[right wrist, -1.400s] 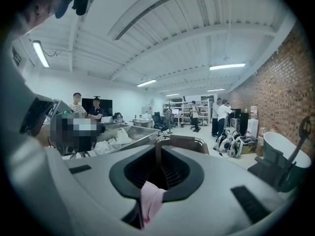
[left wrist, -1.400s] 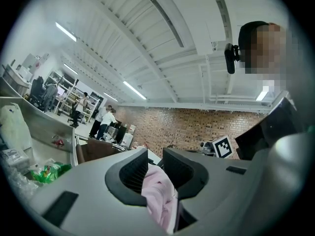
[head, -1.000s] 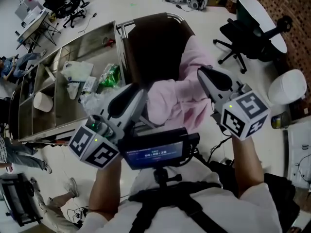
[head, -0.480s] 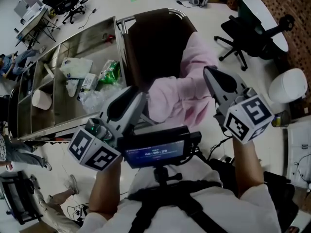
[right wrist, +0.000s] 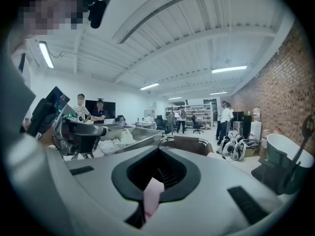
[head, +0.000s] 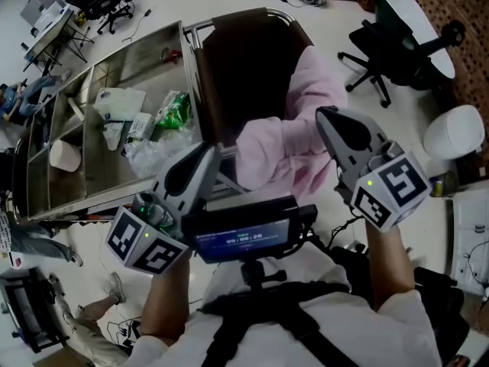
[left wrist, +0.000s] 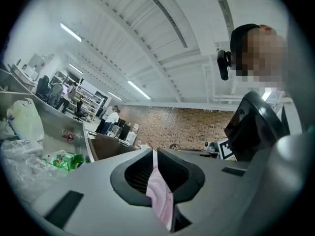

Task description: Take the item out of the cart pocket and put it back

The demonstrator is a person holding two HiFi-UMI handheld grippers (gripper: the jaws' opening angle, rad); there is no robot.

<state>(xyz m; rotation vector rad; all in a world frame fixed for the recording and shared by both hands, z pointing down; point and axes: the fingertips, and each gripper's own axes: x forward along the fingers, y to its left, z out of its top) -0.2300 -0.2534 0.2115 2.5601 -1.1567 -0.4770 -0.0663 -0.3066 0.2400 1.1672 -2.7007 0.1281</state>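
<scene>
A pink garment (head: 294, 140) hangs bunched between my two grippers, in front of the cart's dark brown pocket (head: 241, 67). My left gripper (head: 208, 153) holds the garment's left edge. Its jaws are closing, and a pink fold (left wrist: 160, 195) is pinched between them in the left gripper view, where the gripper (left wrist: 154, 154) points upward. My right gripper (head: 325, 117) is shut on the garment's right side. A corner of pink cloth (right wrist: 151, 193) sticks out between its closed jaws (right wrist: 156, 154). The upper part of the garment lies against the pocket's right rim.
The steel cart tray (head: 92, 178) at left holds clear plastic bags, a green packet (head: 172, 113) and a white cup (head: 61, 155). A black office chair (head: 382, 52), a round white table (head: 416, 21) and a white bin (head: 454, 132) stand at right. A screen (head: 244, 235) sits at my chest.
The left gripper has sunk slightly toward the lower left. The right gripper and the pink garment have barely moved.
</scene>
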